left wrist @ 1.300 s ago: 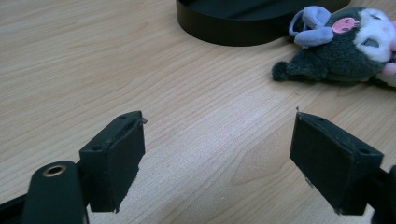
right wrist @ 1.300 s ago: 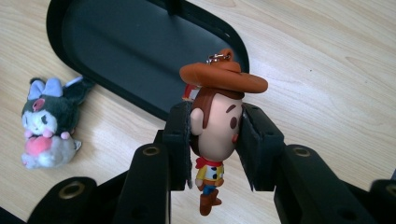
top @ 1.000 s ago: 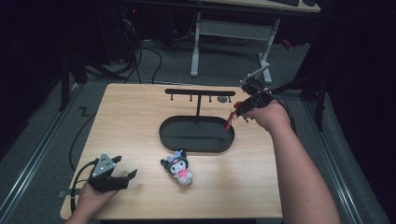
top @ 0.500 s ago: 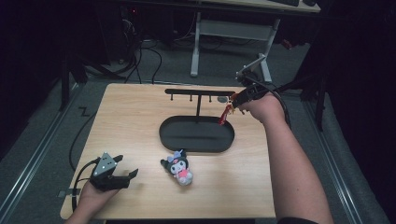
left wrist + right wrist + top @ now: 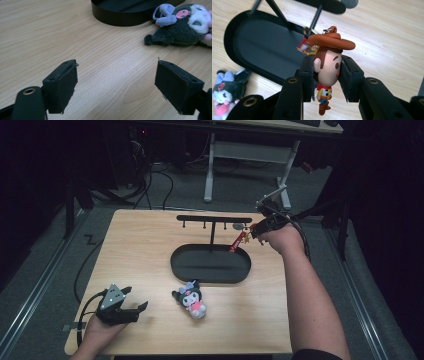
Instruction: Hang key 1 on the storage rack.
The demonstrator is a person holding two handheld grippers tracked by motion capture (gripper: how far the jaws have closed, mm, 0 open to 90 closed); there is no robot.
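Observation:
My right gripper [image 5: 327, 75] is shut on a cowboy figure keychain [image 5: 328, 67] with a brown hat, its pads pressing both sides of the head. In the high view the right gripper [image 5: 257, 228] is held at the right end of the black hook stand's bar [image 5: 212, 218], and a red tag [image 5: 236, 242] dangles below it. My left gripper [image 5: 137, 307] rests open at the table's near left corner, jaws wide apart [image 5: 116, 82] over bare wood. A dark plush toy [image 5: 191, 297] with a pink face lies on the table near the front of the stand's oval base [image 5: 210, 265].
The wooden table [image 5: 140, 250] has the stand at its middle back. Cables trail from both grippers. A white table frame [image 5: 250, 150] and cords on the floor lie beyond the far edge. The plush [image 5: 185, 26] lies ahead-right of the left jaws.
My right gripper with the cowboy keychain has moved up and back toward the right end of the stand's bar. The left gripper has stayed in place.

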